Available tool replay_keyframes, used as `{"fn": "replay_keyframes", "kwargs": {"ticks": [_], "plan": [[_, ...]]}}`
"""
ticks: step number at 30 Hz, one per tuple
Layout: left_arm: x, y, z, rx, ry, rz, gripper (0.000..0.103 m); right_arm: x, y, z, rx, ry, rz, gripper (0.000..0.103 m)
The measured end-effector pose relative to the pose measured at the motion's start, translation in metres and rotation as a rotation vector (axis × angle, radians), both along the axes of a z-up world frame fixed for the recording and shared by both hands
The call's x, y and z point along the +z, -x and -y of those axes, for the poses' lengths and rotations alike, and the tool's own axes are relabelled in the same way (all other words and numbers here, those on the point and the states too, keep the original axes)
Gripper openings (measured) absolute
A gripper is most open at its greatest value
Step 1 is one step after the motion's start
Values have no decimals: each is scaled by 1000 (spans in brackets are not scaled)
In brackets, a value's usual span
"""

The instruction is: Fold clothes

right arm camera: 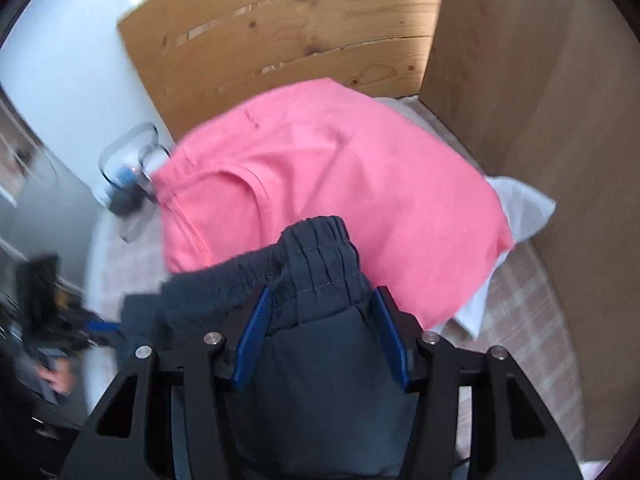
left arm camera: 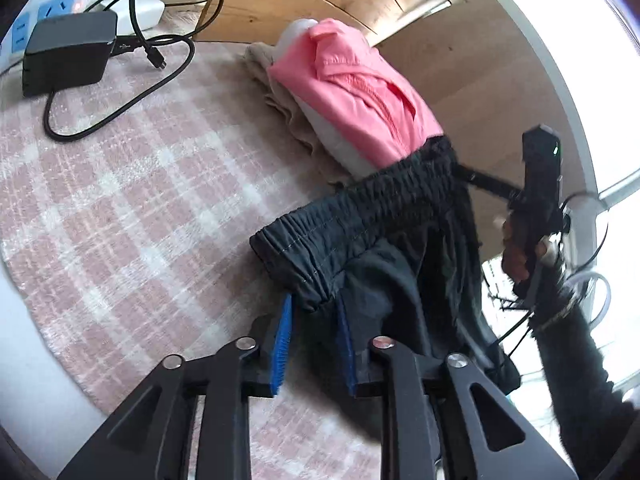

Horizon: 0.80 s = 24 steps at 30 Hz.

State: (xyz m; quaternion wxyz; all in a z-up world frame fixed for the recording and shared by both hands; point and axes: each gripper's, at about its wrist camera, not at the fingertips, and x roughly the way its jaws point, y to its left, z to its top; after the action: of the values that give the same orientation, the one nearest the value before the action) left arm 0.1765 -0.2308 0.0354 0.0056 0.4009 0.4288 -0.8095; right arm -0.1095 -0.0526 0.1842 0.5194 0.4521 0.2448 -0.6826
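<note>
Black shorts (left arm camera: pixel 360 216) with an elastic waistband stretch across the pink checked cover (left arm camera: pixel 140 200). One end of the waistband hangs between the blue pads of my left gripper (left arm camera: pixel 314 320). It touches the right pad, and a small gap shows at the left pad. In the right wrist view my right gripper (right arm camera: pixel 322 320) is shut on the bunched shorts (right arm camera: pixel 320 264), which fill the space between its pads. A hand (left arm camera: pixel 520 256) holds that tool at the right. Behind the shorts lies a pink garment (left arm camera: pixel 360 88) (right arm camera: pixel 340 184) on a white one (right arm camera: pixel 524 208).
A folded beige cloth (left arm camera: pixel 280 100) lies beside the pink pile. A black power adapter (left arm camera: pixel 68 54), its cable (left arm camera: pixel 120 112) and a power strip (left arm camera: pixel 48 8) sit at the far left. A wooden headboard (right arm camera: pixel 280 40) and a brown panel (right arm camera: pixel 540 120) close off the back and right.
</note>
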Motion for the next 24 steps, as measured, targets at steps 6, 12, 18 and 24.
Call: {"fn": "replay_keyframes", "kwargs": {"ticks": [6,12,18,24], "plan": [[3,23,-10,-6,21,-37,55,1,2,-6,-35,16,-1,30],[16,11,-6,8,74,-95,9,31,-12,-33,-65,98,-46,11],[57,-29,-3,18,106,-212,7,84,-34,-66,-114,212,-133,11],[108,-39,6,17,184,-337,7,139,-49,-38,-100,301,-283,10]]}}
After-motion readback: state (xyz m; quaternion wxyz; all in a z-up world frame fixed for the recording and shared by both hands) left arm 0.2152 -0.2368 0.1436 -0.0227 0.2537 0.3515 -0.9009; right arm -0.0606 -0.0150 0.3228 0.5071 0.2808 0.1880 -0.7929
